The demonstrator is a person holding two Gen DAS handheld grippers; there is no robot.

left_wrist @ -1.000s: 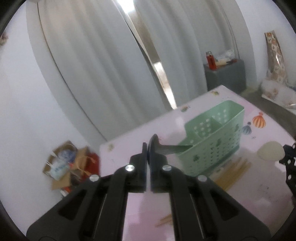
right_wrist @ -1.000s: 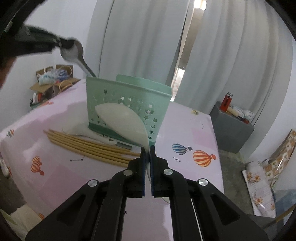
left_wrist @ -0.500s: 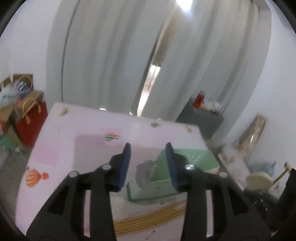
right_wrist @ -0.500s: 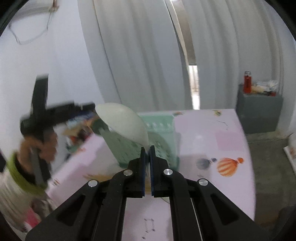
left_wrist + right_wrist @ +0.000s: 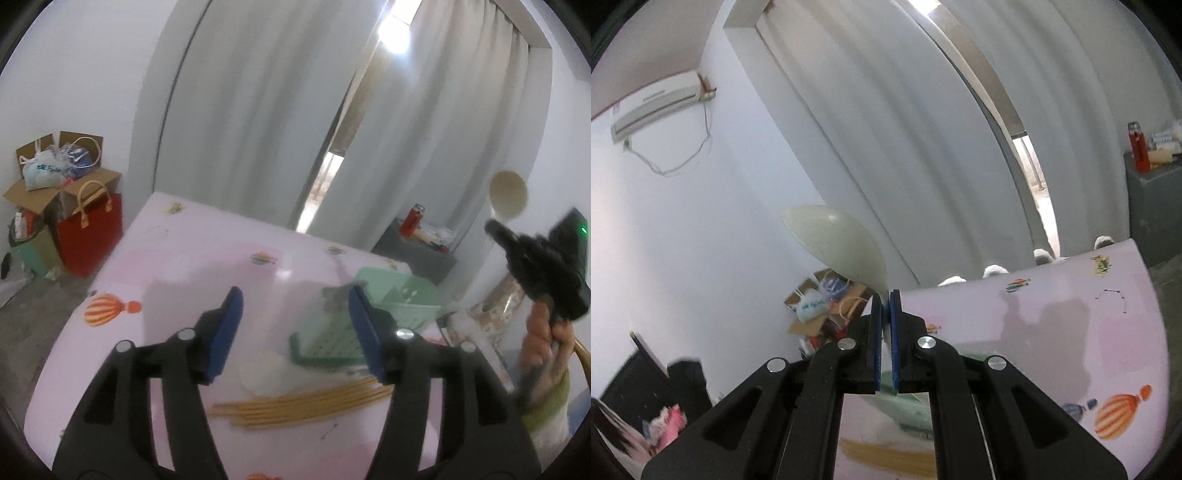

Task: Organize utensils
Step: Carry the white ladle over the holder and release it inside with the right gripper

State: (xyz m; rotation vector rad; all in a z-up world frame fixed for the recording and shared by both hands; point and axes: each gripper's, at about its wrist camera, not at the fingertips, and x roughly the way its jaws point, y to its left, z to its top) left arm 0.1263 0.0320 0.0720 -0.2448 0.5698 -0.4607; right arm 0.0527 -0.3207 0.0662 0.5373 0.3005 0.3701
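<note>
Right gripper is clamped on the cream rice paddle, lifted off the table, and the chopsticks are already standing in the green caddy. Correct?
Not quite. The chopsticks are not in the green caddy; the left wrist view shows them lying flat on the table in front of it. The rest holds: the right gripper is clamped on the cream rice paddle, lifted off the table.

Left gripper (image 5: 293,332): black plastic arms with triangular cut-outs at lower frame, silver round screws along the linkage, blue pads on the inner faces of both fingers (image 5: 227,328). Right gripper (image 5: 885,302): same black build, same silver screws, same blue pads, filling lower centre of its own view. At right edge of the left wrist view, blurred black housing with a small green light. Below it, a hand (image 5: 545,343) and a white sleeve (image 5: 546,417) banded in light green.
</note>
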